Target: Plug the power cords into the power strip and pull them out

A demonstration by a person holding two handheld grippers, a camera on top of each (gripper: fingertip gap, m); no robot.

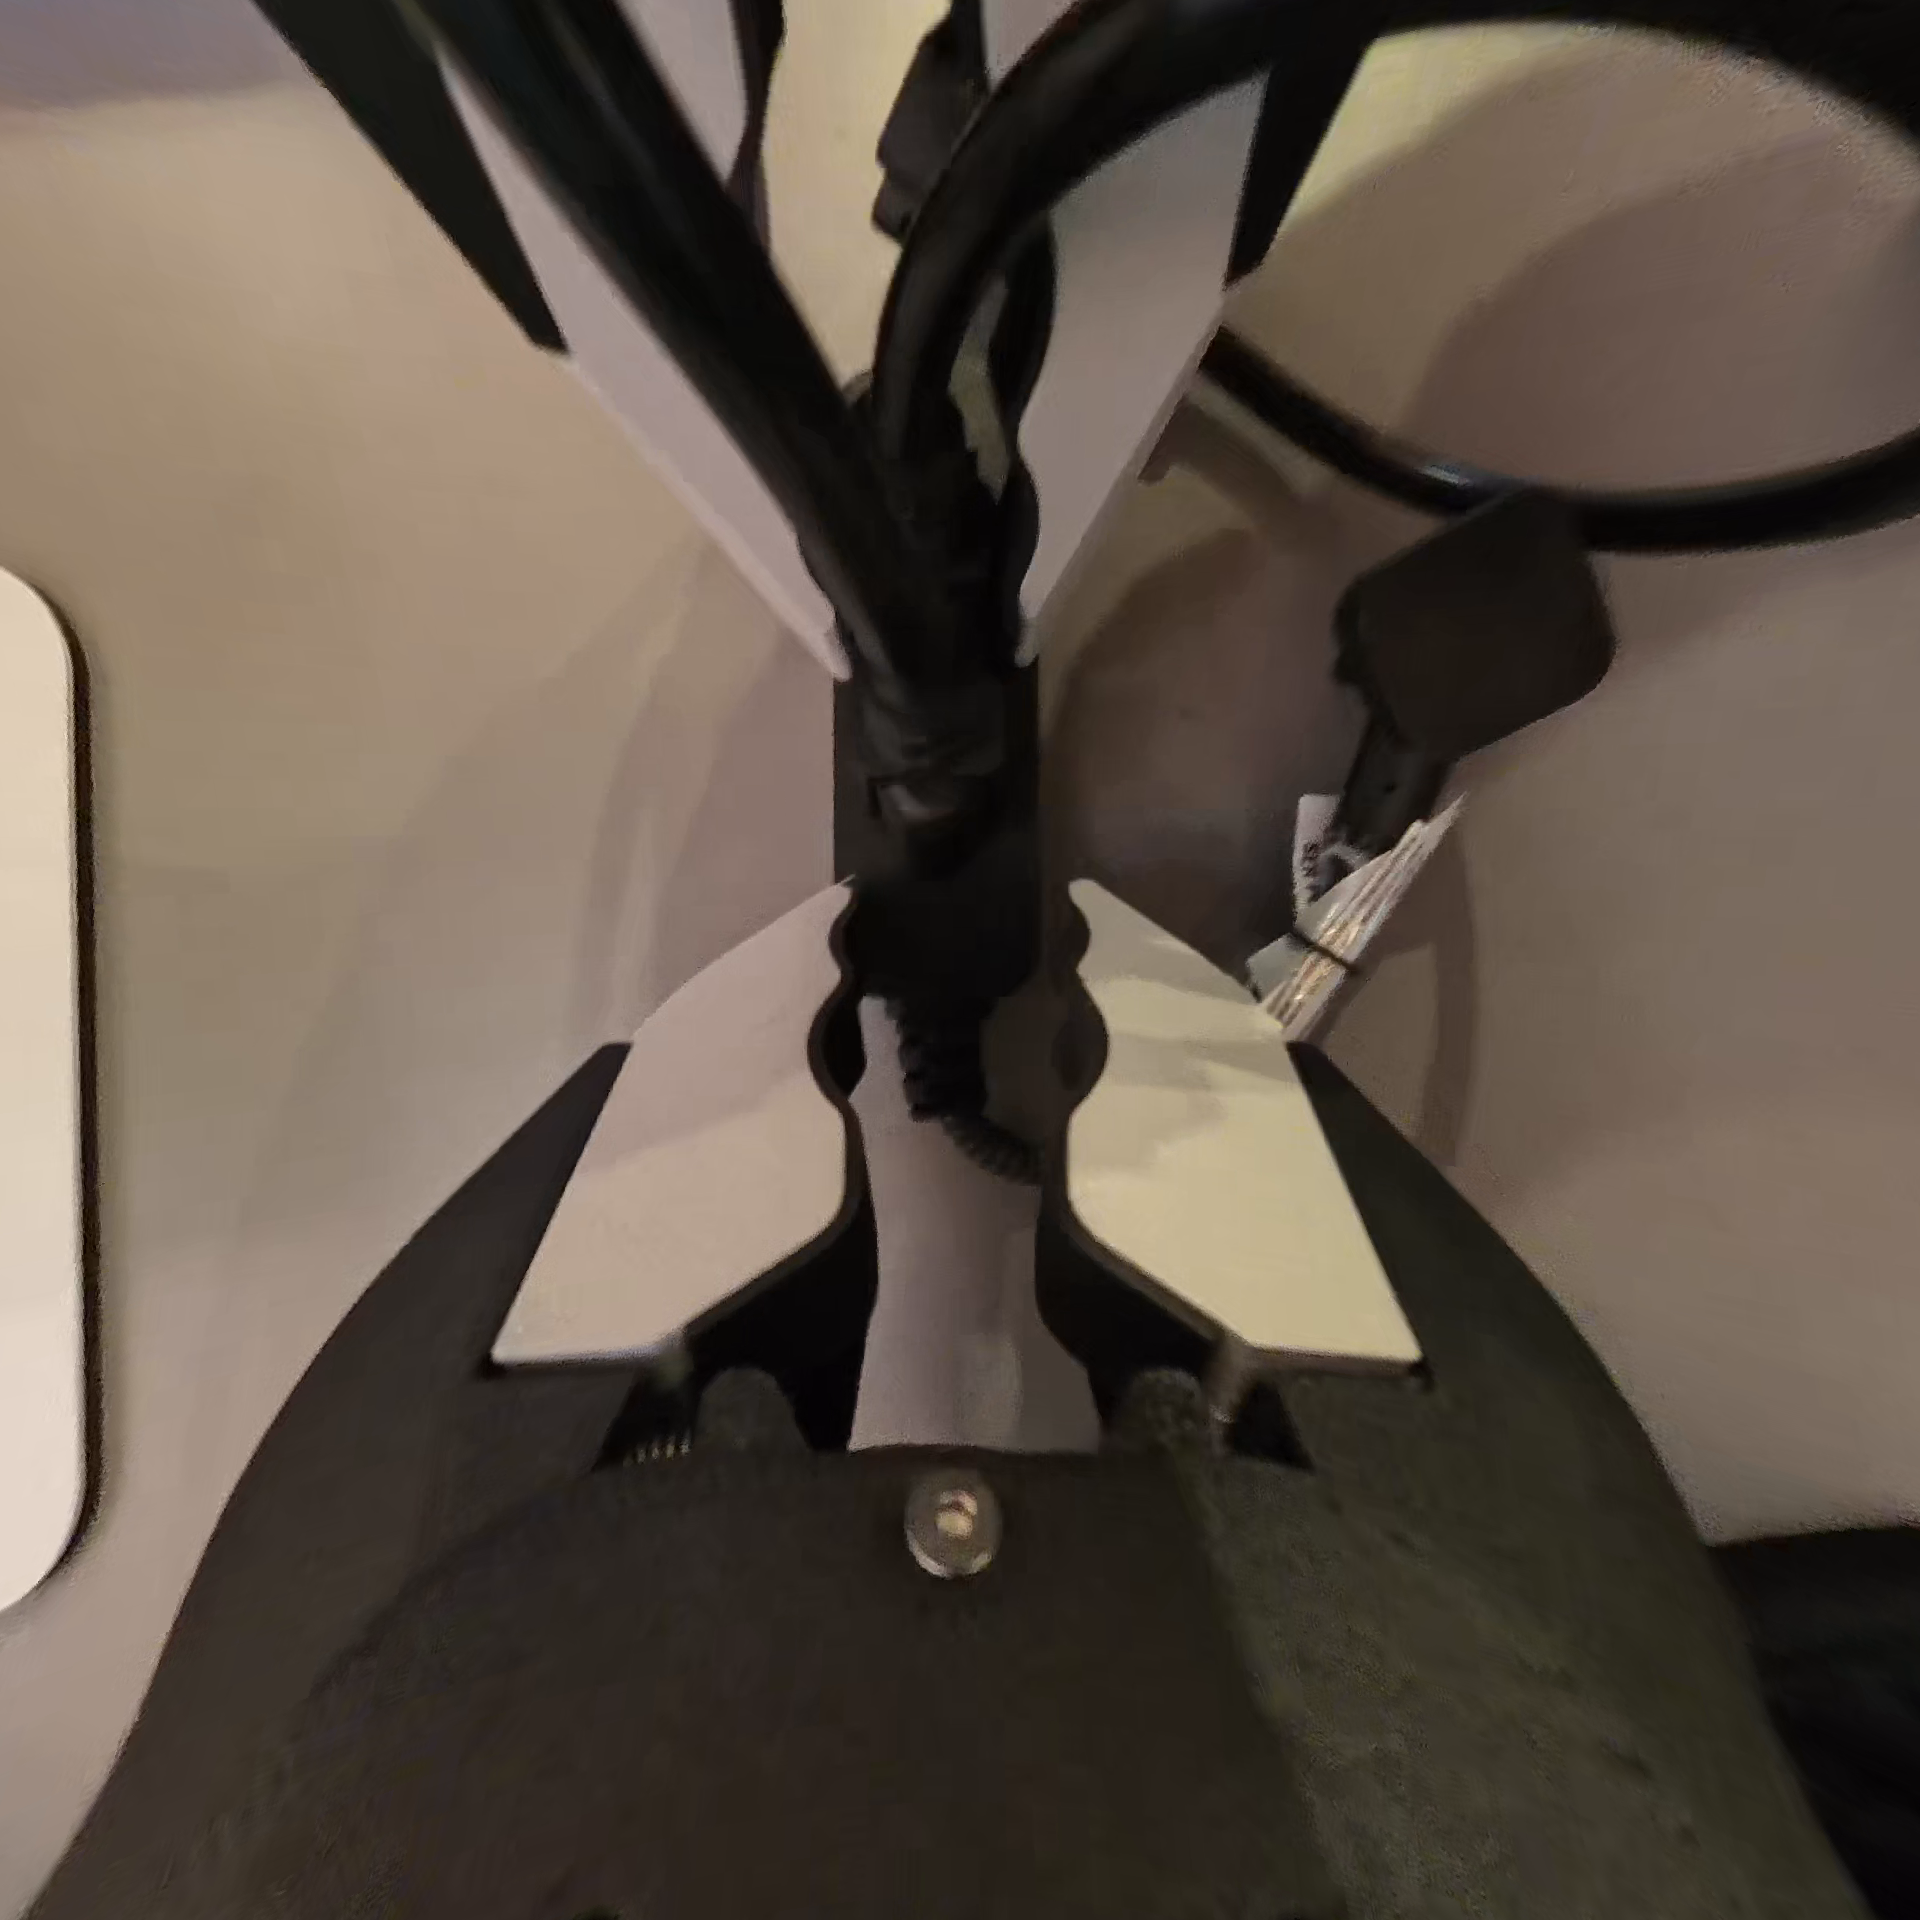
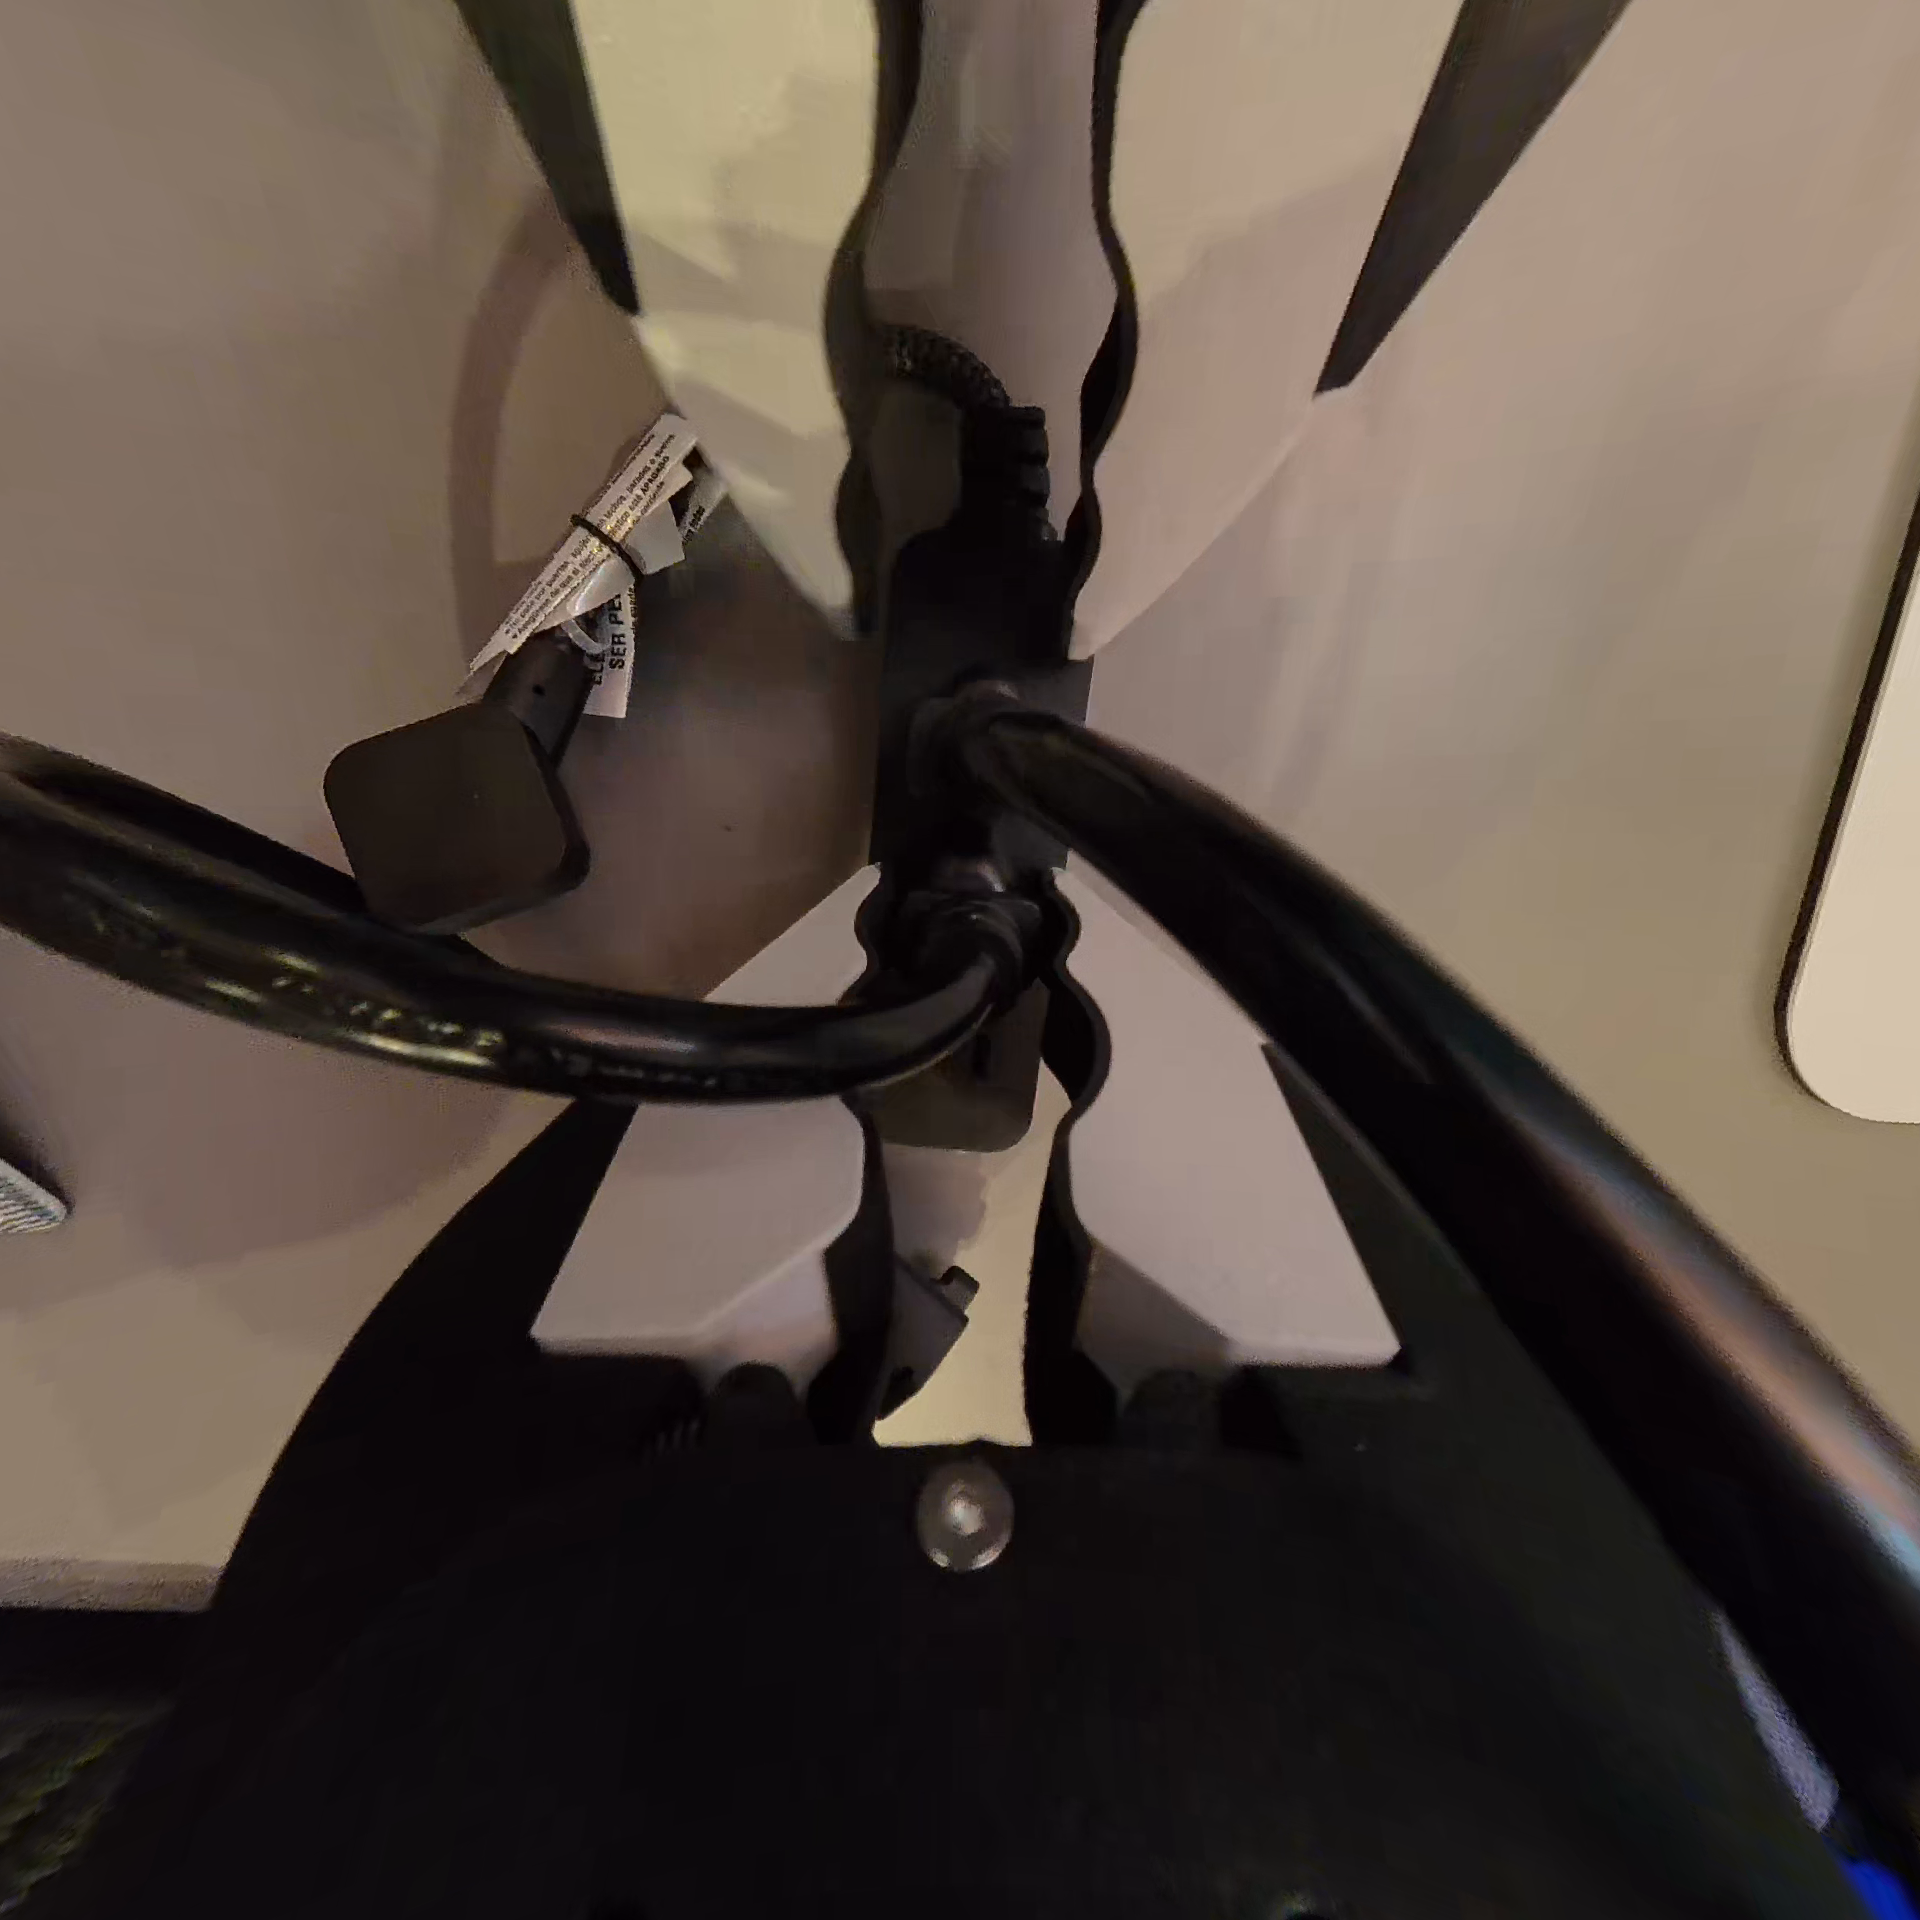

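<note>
Left gripper [image 1: 956,935]: clamped on narrow black power strip [image 1: 935,790], centre worktop [image 1: 312,623].
Right gripper [image 2: 971,935]: closed on black moulded plug [image 2: 961,914], 12 o'clock.
Technique: brace strip; pull straight, no twisting.

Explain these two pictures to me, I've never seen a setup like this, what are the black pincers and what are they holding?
No robot here: a person holds two hand-held grippers, each with its own camera looking along the fingers. The left gripper and the right gripper face each other, so each shows in the other's view, both closed on one black power strip from opposite ends. Thick black power cords run from its middle. Beside it a loose black plug with white paper tags lies on the pale table.
</note>
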